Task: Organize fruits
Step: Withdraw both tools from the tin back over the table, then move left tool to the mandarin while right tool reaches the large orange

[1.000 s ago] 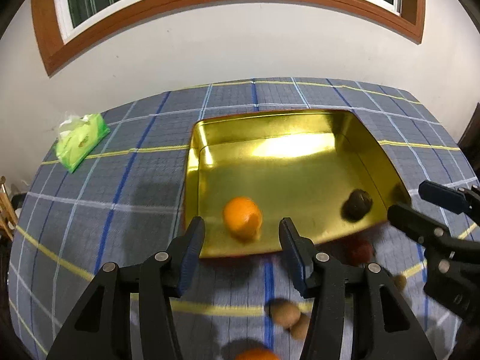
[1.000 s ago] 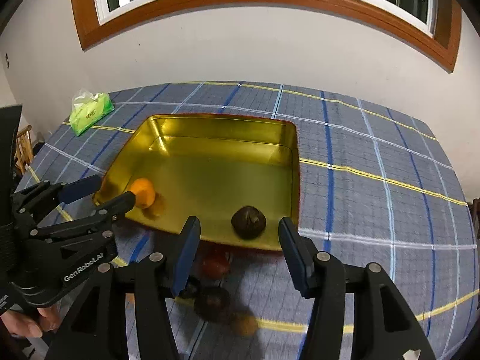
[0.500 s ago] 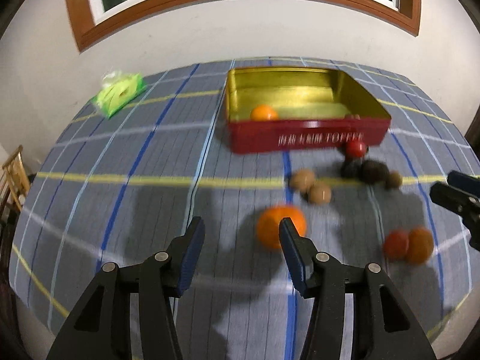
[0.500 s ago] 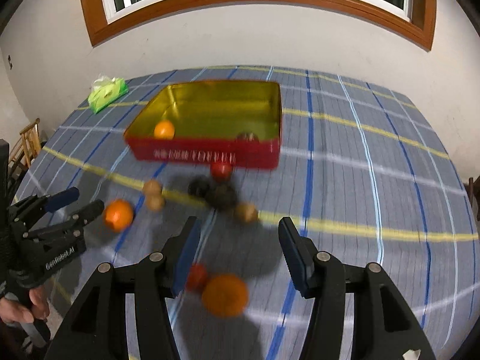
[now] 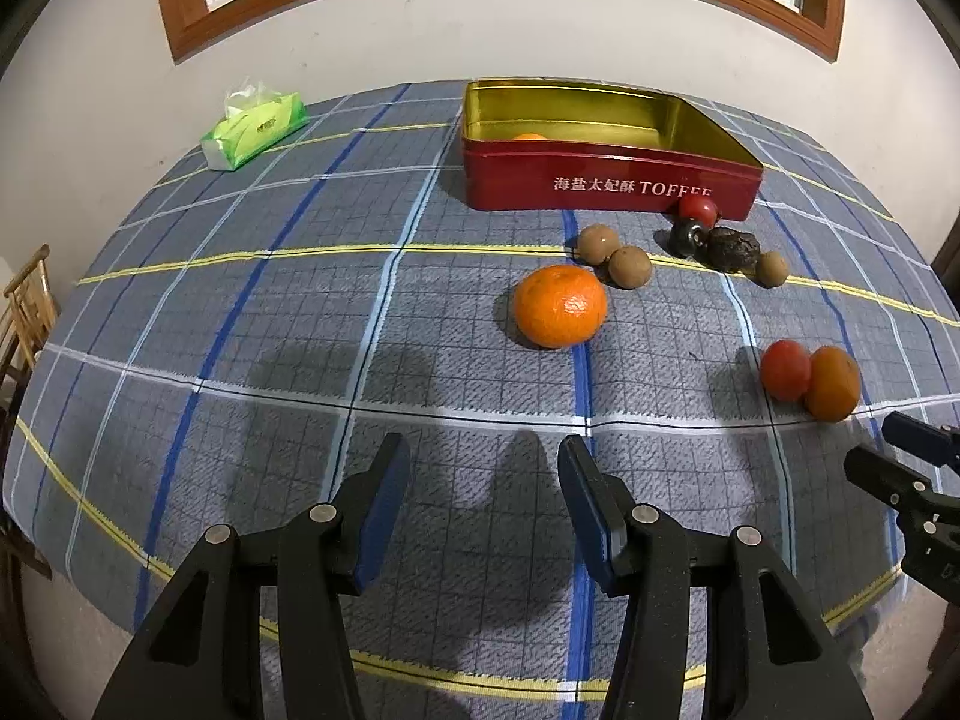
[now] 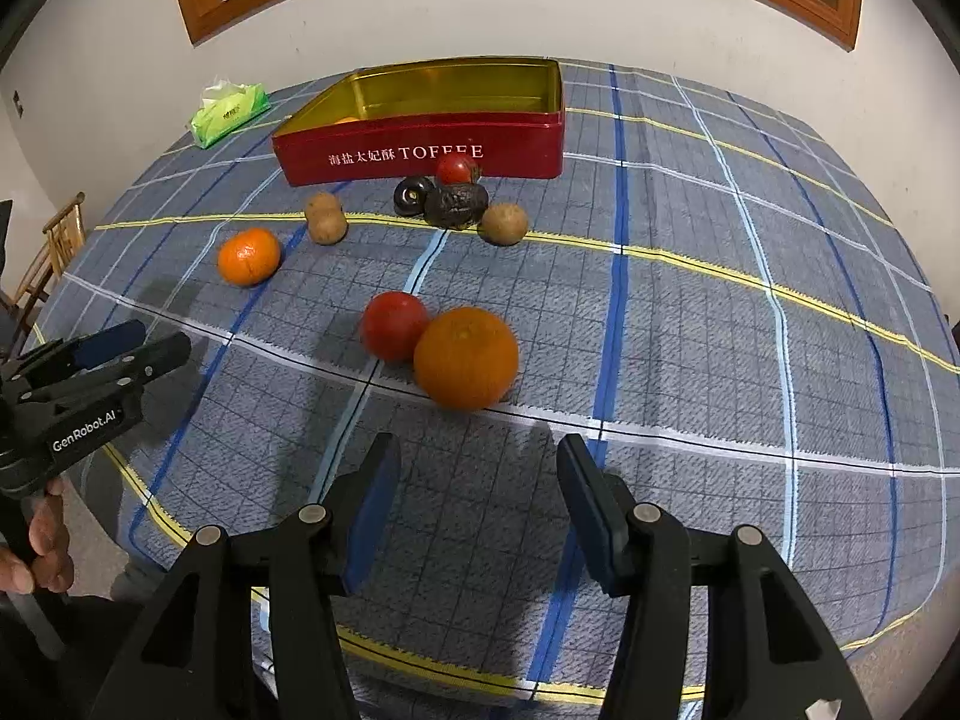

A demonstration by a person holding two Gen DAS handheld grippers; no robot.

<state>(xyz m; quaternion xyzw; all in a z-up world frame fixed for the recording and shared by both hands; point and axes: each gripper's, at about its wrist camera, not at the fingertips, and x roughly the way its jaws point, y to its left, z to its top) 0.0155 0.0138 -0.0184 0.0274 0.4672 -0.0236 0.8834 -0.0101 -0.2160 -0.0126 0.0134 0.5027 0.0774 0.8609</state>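
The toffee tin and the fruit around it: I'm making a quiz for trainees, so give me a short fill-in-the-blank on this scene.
1. The toffee tin is ___ on the outside.
2. The pack of tissues has a ___ wrapper.
3. The big orange near the right gripper touches a ___ fruit.
4. Nothing is between the fingers of the left gripper: it is ___.

Missing words: red; green; red; open

An orange (image 6: 465, 357) touches a tomato (image 6: 393, 326) just beyond the empty, parted right tool (image 6: 478, 462).
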